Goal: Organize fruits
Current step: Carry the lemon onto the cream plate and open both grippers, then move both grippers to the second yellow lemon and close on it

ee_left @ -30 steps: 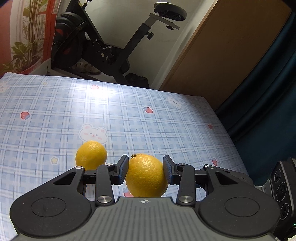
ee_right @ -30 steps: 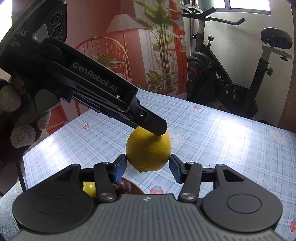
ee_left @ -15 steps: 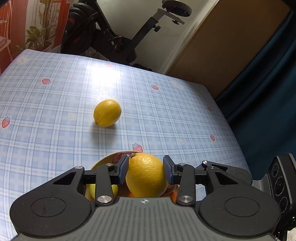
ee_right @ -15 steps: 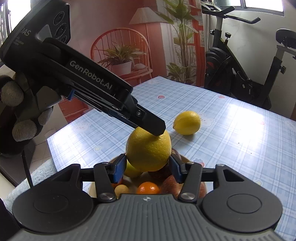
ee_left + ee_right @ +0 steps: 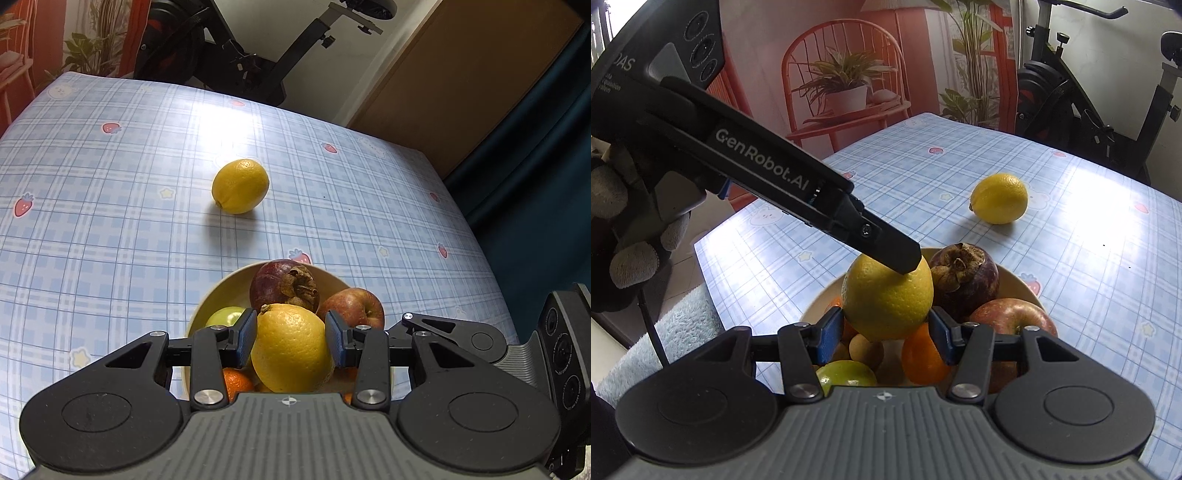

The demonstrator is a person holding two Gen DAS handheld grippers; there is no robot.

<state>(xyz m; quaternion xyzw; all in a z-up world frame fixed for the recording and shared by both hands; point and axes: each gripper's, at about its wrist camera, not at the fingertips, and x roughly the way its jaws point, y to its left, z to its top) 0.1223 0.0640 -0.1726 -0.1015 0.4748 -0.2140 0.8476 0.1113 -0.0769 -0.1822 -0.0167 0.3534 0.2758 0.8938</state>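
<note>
Lowering the large yellow orange (image 5: 291,349), clamped between the left gripper (image 5: 291,341) pads and the right gripper (image 5: 886,328) pads, calls for easing both apart together over the cream bowl (image 5: 218,295) so it settles without rolling off the piled fruit.

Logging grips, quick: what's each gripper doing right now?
Left gripper: closed on the lemon.
Right gripper: closed on the same lemon.

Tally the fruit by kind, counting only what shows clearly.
Lemon: 2, the loose lemon and the held lemon
Mangosteen: 1
Red apple: 1
Green fruit: 1
Orange: 1
Small tan fruit: 1
Total: 7; the bowl may hide more.
</note>
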